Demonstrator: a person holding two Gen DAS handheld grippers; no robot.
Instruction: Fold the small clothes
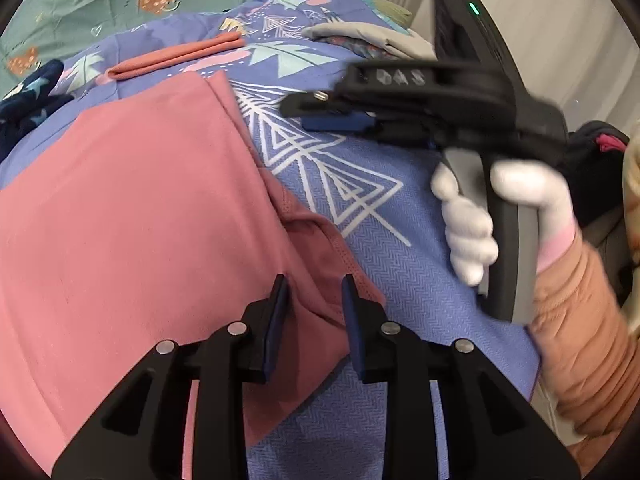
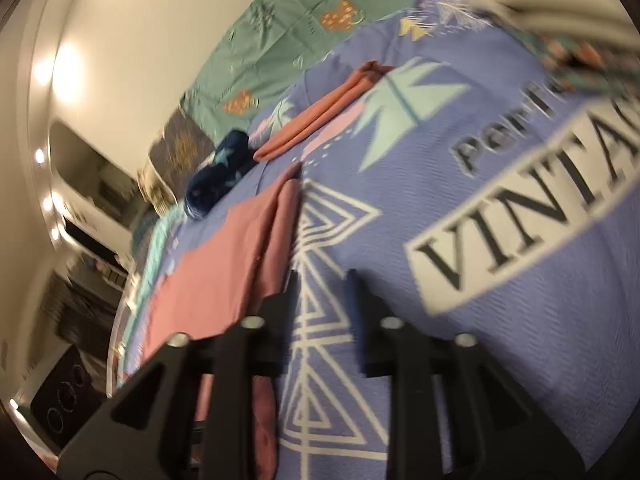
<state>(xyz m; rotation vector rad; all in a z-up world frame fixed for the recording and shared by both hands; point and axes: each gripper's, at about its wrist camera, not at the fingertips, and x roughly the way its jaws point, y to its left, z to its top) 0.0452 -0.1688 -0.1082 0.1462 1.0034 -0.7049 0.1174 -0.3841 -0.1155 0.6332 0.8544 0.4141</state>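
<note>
Nearest in the left wrist view, the left hand-held gripper (image 1: 314,300) hangs over the near right corner of the pink garment (image 1: 132,216), its jaws partly apart; pink cloth shows in the gap, but the pads do not press on it. The garment lies folded and flat on the purple bedspread (image 1: 400,280) of the bed, a darker pink fold running along its right edge. To the right, a white-gloved hand (image 1: 500,216) with a peach sleeve (image 1: 580,340) grips the handle of the right hand-held gripper (image 1: 320,114), which sits above bare bedspread just right of the garment. The right wrist view shows those jaws (image 2: 322,292) partly open with nothing between them, only the white triangle pattern (image 2: 320,220) below. Farther back lies a folded salmon garment (image 1: 176,58), with a dark blue star-print garment (image 1: 28,96) at far left and a grey folded pile (image 1: 368,38) at far right. A green patterned sheet (image 1: 100,4) lies beyond.
</note>
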